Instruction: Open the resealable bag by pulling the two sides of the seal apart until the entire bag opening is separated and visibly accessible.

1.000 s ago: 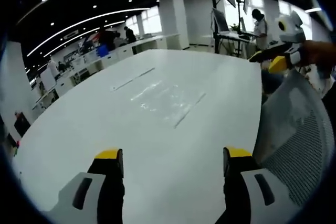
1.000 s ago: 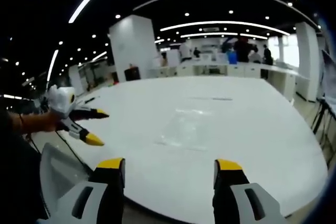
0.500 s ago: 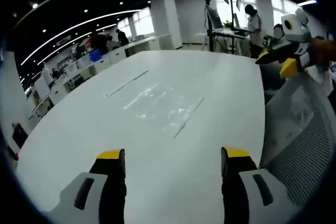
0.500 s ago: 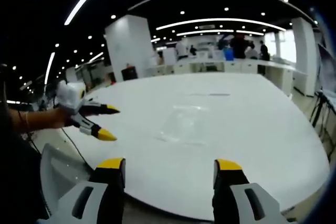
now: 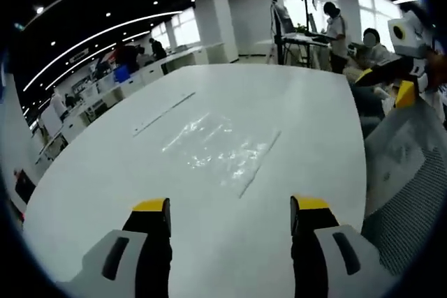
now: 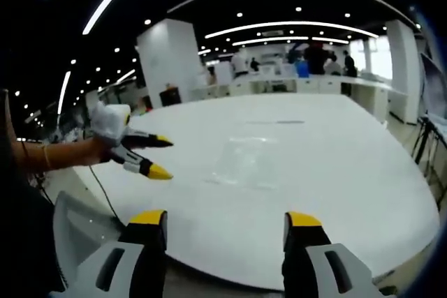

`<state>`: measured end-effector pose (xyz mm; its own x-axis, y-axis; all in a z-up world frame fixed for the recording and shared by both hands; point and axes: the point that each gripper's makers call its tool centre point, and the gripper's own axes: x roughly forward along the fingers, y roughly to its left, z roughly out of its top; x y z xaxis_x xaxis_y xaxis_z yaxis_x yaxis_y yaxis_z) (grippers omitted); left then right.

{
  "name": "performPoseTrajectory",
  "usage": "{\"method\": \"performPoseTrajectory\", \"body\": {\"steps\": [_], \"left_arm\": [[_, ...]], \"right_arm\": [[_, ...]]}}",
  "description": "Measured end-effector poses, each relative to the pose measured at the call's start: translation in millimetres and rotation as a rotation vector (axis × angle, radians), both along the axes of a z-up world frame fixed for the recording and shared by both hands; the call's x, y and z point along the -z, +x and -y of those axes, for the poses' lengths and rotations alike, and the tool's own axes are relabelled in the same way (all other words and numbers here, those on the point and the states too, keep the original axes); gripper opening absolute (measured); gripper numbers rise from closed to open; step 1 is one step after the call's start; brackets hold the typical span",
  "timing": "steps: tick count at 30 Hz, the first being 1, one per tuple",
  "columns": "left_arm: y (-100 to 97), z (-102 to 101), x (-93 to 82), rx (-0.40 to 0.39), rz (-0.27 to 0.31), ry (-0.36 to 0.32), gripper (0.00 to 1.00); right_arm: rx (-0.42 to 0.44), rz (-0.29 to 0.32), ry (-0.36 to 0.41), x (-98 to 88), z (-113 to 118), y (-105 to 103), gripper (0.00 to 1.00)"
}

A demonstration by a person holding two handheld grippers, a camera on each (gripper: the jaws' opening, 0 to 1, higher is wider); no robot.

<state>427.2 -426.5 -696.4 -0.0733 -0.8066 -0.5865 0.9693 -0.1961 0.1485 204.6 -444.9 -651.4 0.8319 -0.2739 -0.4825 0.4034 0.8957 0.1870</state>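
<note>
Left gripper view: my left gripper (image 5: 229,209) is wide open above the big white table (image 5: 105,172), holding nothing. My right gripper (image 6: 226,222) is wide open too. The clear flat plastic bag (image 5: 218,147) lies on the table; I can read no words on it.

Resealable bag (image 5: 222,148) on counter (image 5: 105,186) is blurring out; its seal state is too indistinct to tell.

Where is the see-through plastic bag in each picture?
Left gripper view: the bag lies flat on the white table, just above the middle, ahead of the open jaws.
Right gripper view: the bag lies near the middle of the picture.
Shared landmark: the thin dark line on the table, beyond the bag.
</note>
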Motion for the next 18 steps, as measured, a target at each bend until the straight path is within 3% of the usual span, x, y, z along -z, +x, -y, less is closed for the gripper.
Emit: {"method": "performPoseTrajectory", "body": {"steps": [8,18], "left_arm": [[-3.1,21,18.4,0.021,0.019,0.031,0.62],[1.1,34,28.9,0.046,0.057,0.047,0.52]], "right_arm": [[0.009,0.001,0.000,-2.3,3,0,0.66],[0.015,-0.007,0.009,-0.3,4,0,0.66]]}}
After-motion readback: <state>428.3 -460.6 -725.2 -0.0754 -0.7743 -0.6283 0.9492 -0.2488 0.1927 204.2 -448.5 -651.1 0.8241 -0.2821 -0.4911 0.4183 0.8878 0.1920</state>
